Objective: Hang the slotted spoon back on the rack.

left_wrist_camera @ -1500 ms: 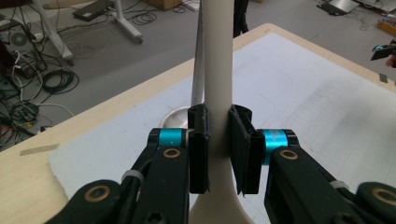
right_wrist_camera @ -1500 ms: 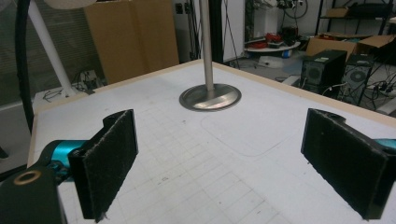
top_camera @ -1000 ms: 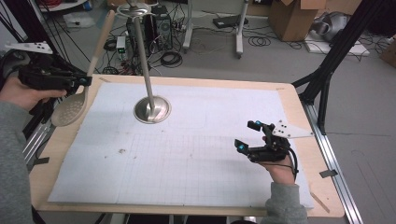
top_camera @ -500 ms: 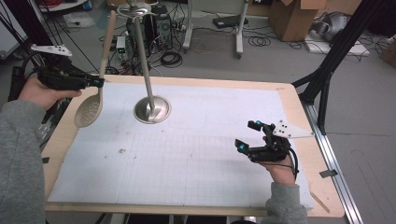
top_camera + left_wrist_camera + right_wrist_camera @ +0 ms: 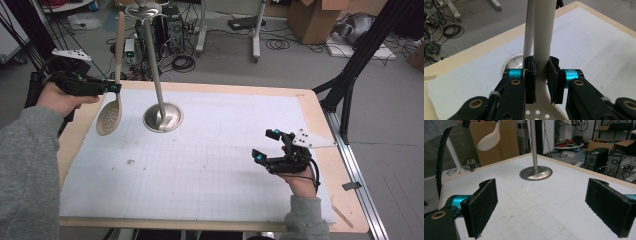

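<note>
Presently the left tongs [image 5: 114,88] are clamped on the handle of a cream slotted spoon [image 5: 109,116], pads pressed on either side of the stem just above the bowl. That spoon hangs upright, bowl down, above the table's [image 5: 210,170] left edge, just beside the steel stand [image 5: 162,116] with its round base and slanting pole. At the table's right side the right tongs [image 5: 266,145] rest in the other hand, jaws spread wide apart with nothing between them.
</note>
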Motion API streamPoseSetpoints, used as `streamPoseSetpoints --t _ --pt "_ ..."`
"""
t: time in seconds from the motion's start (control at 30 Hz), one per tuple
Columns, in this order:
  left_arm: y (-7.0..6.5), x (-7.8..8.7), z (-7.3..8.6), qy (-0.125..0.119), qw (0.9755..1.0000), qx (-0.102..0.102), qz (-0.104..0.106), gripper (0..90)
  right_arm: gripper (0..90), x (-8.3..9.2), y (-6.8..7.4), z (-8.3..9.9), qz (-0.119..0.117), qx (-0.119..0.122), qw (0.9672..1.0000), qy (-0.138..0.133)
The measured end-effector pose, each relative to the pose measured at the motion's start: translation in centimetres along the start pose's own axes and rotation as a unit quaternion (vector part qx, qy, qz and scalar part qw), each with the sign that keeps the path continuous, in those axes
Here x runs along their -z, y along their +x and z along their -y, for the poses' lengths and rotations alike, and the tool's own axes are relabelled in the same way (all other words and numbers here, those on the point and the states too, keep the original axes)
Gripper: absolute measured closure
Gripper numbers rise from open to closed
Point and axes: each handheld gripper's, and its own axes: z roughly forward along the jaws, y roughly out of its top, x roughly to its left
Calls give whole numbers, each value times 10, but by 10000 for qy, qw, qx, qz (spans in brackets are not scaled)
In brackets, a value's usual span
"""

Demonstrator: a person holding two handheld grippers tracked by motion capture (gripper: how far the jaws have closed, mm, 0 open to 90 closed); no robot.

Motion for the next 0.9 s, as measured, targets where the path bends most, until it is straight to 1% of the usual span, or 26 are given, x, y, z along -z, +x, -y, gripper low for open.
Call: streamPoseSetpoints --t 0.13,0.17,0.37,0.4,0.6,0.8,0.9 --pt "-1 -6 -1 8 10000 -3 -42 776 98 1 0 0 10 4 10000 -23" --pt "-2 -7 -1 12 10000 3 -68 776 98 1 0 0 9 -20 10000 -20" --pt "-4 -17 -3 -19 9998 36 -209 774 98 1 0 0 10 4 10000 -47" --pt "-5 -19 -3 -31 9998 49 -183 774 98 2 0 0 6 8 10000 -48" --pt "-6 -27 -4 -65 9997 106 -206 772 98 2 -1 0 15 17 10000 -73" --pt "-7 -32 -5 -79 9996 125 -231 769 98 2 -1 0 21 22 10000 -73" --pt "-7 -33 -5 -88 9997 139 -205 765 99 2 -1 0 24 20 10000 -63"
